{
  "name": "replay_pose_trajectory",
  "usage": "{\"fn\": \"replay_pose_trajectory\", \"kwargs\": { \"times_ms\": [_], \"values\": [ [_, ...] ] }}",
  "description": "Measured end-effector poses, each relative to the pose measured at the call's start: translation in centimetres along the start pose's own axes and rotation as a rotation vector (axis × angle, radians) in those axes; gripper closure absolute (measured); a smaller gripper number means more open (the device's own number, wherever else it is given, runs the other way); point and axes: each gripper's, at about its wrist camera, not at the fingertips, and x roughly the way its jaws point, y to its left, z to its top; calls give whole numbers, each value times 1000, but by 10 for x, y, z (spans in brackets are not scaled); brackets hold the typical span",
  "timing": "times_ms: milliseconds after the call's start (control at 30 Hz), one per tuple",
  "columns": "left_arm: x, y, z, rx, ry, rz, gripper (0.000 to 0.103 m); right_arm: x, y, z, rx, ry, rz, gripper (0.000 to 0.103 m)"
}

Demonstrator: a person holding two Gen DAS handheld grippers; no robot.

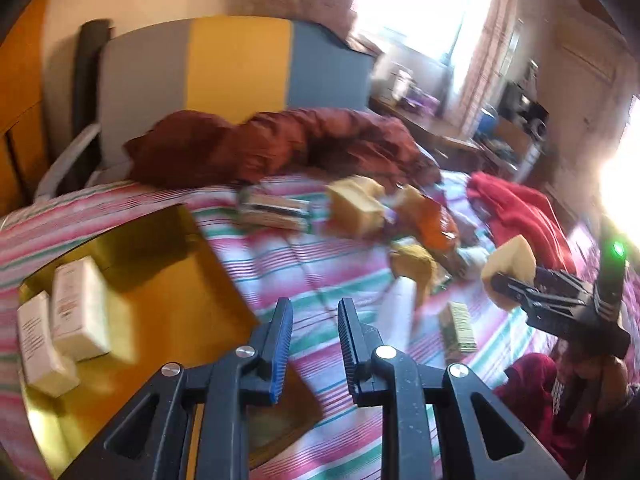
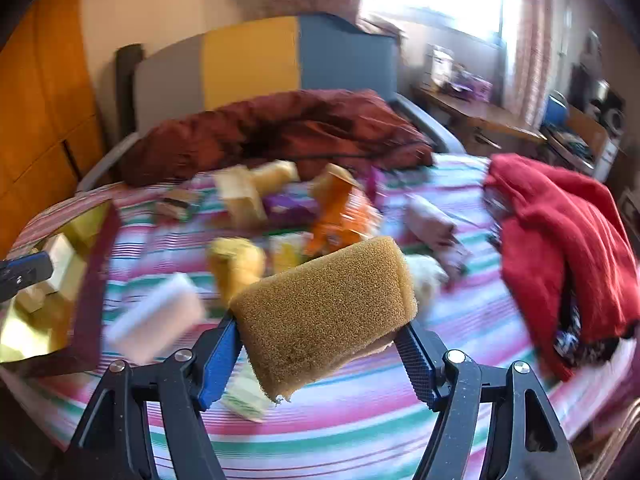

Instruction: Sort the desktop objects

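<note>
- The right tool (image 2: pixel 322 354) holds a brown sponge (image 2: pixel 326 308) between its two blue pads; the pads press on both sides of it, and the sponge stands tilted in the lower middle of the right wrist view.
- In the left wrist view the same sponge (image 1: pixel 510 264) appears at the right edge of the frame, at the tip of the right tool (image 1: pixel 520 286), above the bed.
- The left tool (image 1: pixel 315 322) has nothing between its pads; there is a narrow gap between them. It is at the bottom middle of the left wrist view, over the striped sheet (image 1: pixel 320 264) and just beside the gold tray (image 1: pixel 160 280).
- The gold tray lies in the lower left of that frame, on the bed. Two white boxes (image 1: pixel 64 320) lie in it near its left side, touching each other.
- In the right wrist view the tray (image 2: pixel 48 312) is at the left edge, with a dark red rim.
- A blurred heap of small things (image 2: pixel 296 216) lies in the middle of the bed: yellow and orange packets, a purple one, some boxes. I cannot tell exactly what each one is.
- A red cloth (image 2: pixel 560 248) lies on the right side of the bed, and a dark red blanket (image 2: pixel 280 132) lies by the headboard (image 2: pixel 256 60).
</note>
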Motion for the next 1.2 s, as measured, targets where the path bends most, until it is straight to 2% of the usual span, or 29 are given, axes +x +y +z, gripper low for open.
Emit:
{"fn": "replay_pose_trajectory", "kwargs": {
  "times_ms": [133,367,433,500,633,733,833,900,967,1067,1133,1200],
  "values": [
    [-19,36,-14,-81,-16,61,80,-8,36,11,-42,-17,109,30],
    [-48,105,-42,-235,-29,164,80,-12,124,20,-178,-32,290,30],
    [-54,118,-49,-260,-25,195,81,-11,146,21,-213,-27,329,30],
    [-58,119,-50,-240,-28,214,80,-13,162,22,-242,-41,336,30],
    [-53,94,-39,-158,-33,95,75,-17,150,35,-174,-67,302,30],
    [-34,45,-23,-6,-16,-13,72,-21,125,41,-118,-78,200,30],
    [-9,-11,-13,154,24,-90,68,-22,95,41,-37,-65,149,30],
    [10,-40,-11,234,63,-113,68,-23,83,39,-10,-65,111,30],
    [39,-70,-11,312,135,-138,68,-22,71,37,27,-62,92,30],
    [72,-93,-17,384,187,-87,68,-21,58,36,63,-58,91,29],
    [93,-100,-20,391,231,-81,68,-21,54,35,71,-52,99,29],
    [103,-98,-21,361,266,-98,84,-19,52,32,66,-50,103,29]
  ]
}}
